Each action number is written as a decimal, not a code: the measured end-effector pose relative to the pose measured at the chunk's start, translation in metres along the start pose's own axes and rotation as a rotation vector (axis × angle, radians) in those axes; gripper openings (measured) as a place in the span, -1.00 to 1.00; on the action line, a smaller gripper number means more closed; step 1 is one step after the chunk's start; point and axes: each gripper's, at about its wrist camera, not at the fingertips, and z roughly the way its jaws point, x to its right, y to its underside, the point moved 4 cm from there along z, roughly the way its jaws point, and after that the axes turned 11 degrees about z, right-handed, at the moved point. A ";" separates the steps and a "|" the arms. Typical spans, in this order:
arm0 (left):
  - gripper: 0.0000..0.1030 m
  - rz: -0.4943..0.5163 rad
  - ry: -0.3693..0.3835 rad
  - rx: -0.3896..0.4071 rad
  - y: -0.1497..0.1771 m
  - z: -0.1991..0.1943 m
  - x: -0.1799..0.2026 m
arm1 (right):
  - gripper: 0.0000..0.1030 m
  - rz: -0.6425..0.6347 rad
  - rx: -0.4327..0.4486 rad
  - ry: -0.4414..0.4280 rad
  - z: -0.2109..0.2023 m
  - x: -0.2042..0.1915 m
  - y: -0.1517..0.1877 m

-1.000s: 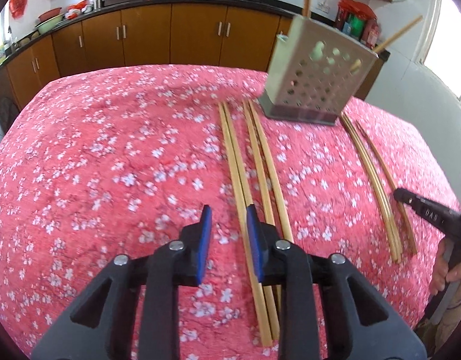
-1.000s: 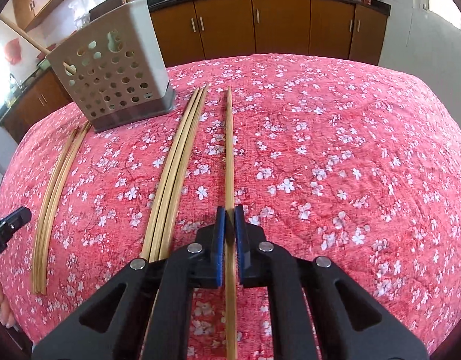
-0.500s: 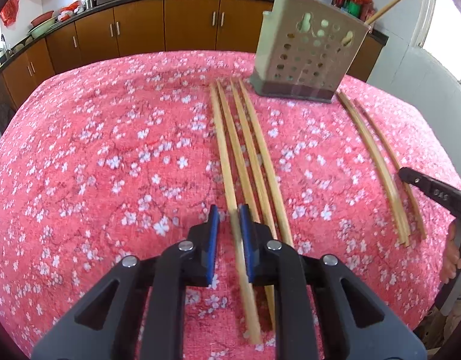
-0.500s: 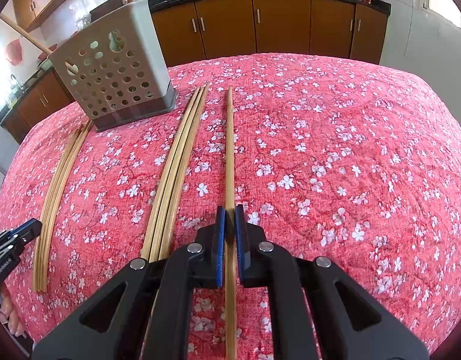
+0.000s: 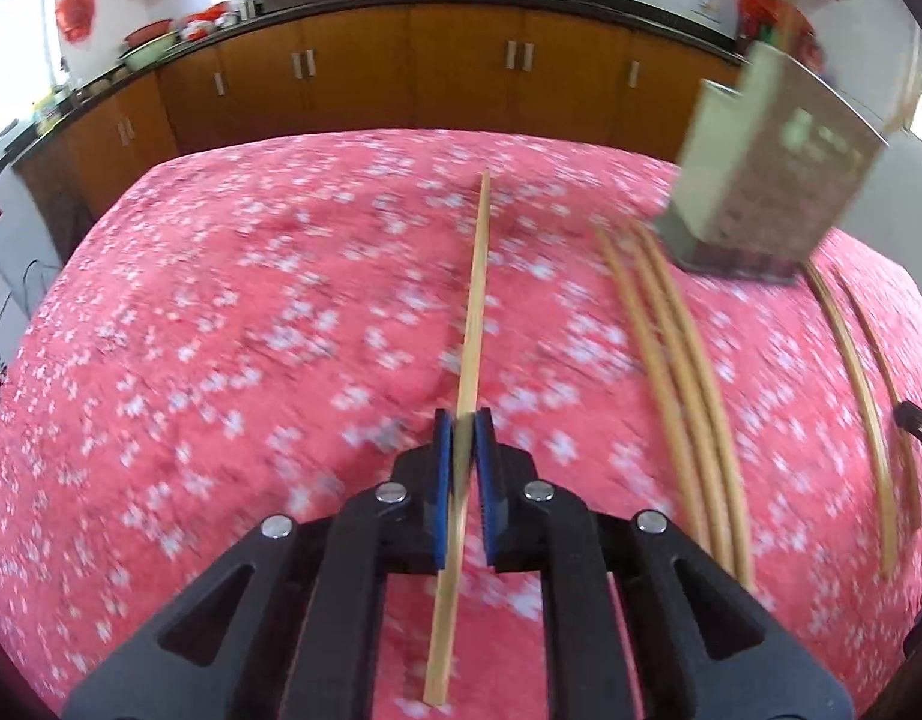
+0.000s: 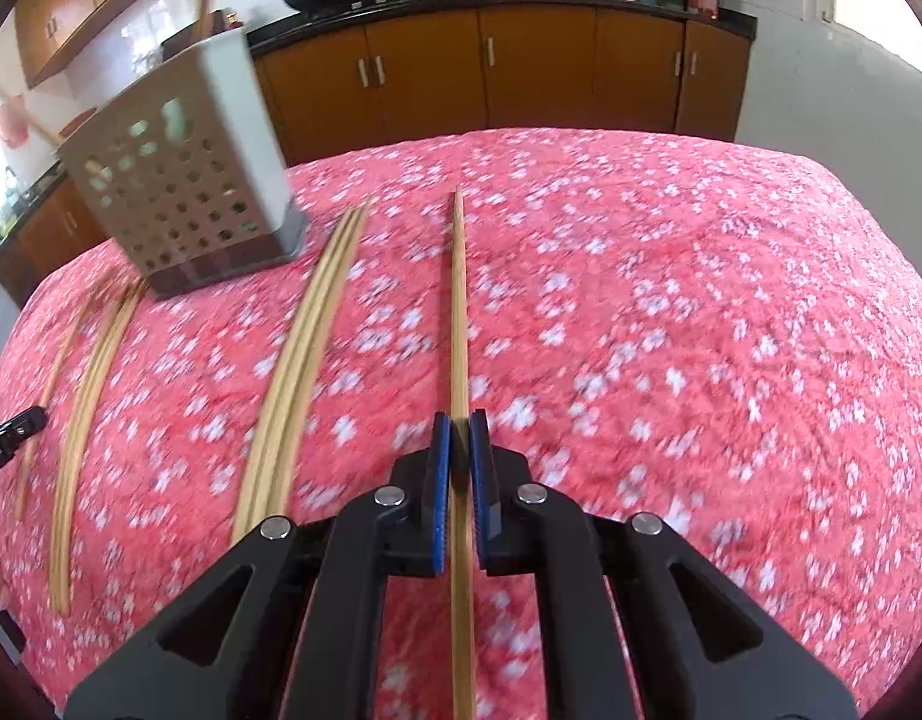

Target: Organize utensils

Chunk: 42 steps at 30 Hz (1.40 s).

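Left gripper [image 5: 459,420] pinching chopstick [image 5: 474,300], right gripper [image 6: 459,420] pinching another [image 6: 459,300]; holder [image 6: 185,180] holding few; several pairs [image 6: 293,372] waiting on cloth

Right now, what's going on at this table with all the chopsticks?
A person is tidying chopsticks on a red floral tablecloth with two handheld grippers. The left gripper is shut on one chopstick, and the right gripper is shut on another chopstick. Two small bundles of loose chopsticks lie on the cloth. The perforated holder stands at the far side with a couple of sticks already in it.
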 end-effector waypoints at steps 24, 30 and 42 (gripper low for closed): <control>-0.77 -0.045 0.039 0.034 0.001 0.001 -0.009 | -0.85 0.010 0.022 -0.007 0.006 0.007 -0.007; -0.77 -0.048 0.041 0.035 0.001 0.001 -0.009 | -0.85 0.011 0.021 -0.008 0.006 0.007 -0.008; -0.77 -0.049 0.042 0.035 0.001 0.001 -0.009 | -0.85 0.015 0.019 -0.012 0.006 0.007 -0.008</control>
